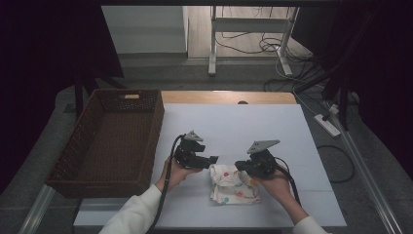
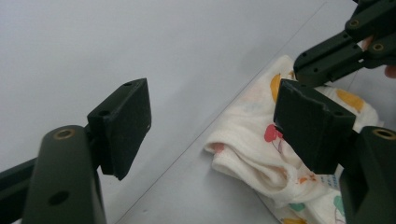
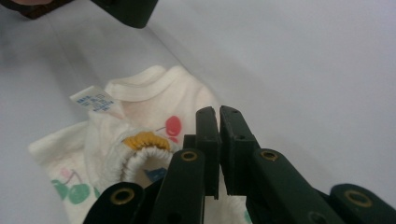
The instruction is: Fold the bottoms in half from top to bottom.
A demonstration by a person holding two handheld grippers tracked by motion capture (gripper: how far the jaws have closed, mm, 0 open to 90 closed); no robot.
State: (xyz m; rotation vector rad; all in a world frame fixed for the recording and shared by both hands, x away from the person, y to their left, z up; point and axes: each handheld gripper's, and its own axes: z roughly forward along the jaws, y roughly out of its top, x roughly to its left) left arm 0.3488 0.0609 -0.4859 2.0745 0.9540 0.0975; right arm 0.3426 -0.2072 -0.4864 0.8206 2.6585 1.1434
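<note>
A small folded cream garment (image 1: pixel 234 187) printed with coloured fruit lies on the white table (image 1: pixel 243 122) near its front edge. My left gripper (image 1: pixel 212 160) is at the garment's upper left corner, jaws wide open with nothing between them. In the left gripper view the garment (image 2: pixel 252 144) lies beyond the left gripper (image 2: pixel 215 121), partly behind its right-hand jaw. My right gripper (image 1: pixel 239 165) hovers over the garment's upper right part with its jaws shut and nothing seen between them. The right gripper view shows the right gripper (image 3: pixel 219 116) above the garment (image 3: pixel 154 98), whose collar and label face up.
A brown wicker basket (image 1: pixel 156 122) stands along the table's left side, its inside bare. The other gripper (image 2: pixel 327 56) is close at the top right of the left gripper view. On the floor to the right lie a power strip (image 1: pixel 327 125) and cables.
</note>
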